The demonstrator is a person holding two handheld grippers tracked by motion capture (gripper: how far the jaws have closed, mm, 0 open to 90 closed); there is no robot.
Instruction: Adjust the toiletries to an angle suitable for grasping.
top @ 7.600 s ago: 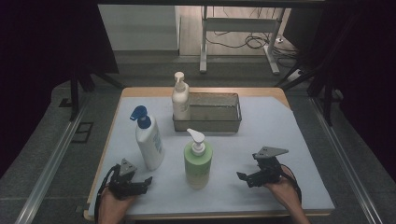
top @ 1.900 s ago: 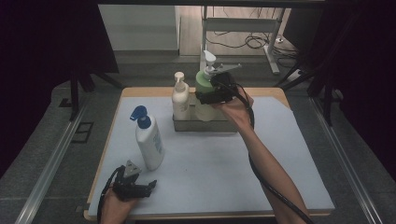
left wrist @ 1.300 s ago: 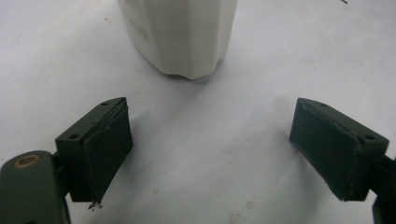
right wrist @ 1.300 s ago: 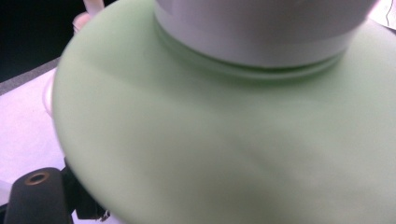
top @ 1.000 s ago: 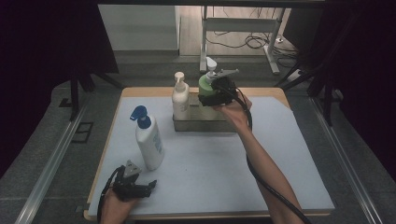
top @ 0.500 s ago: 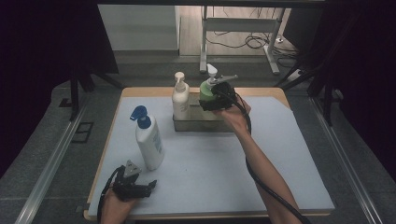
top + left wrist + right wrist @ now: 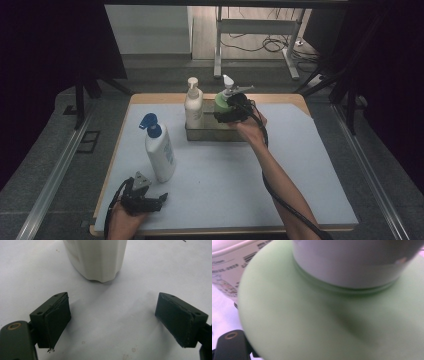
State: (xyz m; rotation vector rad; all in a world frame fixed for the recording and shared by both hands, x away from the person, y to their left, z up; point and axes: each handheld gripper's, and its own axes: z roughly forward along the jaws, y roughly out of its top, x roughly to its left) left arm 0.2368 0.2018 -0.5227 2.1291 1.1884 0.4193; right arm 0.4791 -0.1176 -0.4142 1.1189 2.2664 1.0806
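Right gripper [image 7: 226,113]: clamped on green pump bottle [image 7: 223,102], held over metal tray [image 7: 200,133] at table [image 7: 300,165] rear, beside cream pump bottle [image 7: 193,103]. Left gripper [image 7: 120,315]: jaws wide apart, nothing held, near-left, by white bottle w/ blue pump [image 7: 159,150].

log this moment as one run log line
right gripper: shut on green pump bottle, over grey metal tray | left gripper: open, idle

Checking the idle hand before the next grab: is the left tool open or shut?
Open. In the left gripper view the left tool has its jaws wide apart over bare white table cover, the white bottle standing beyond them, untouched.
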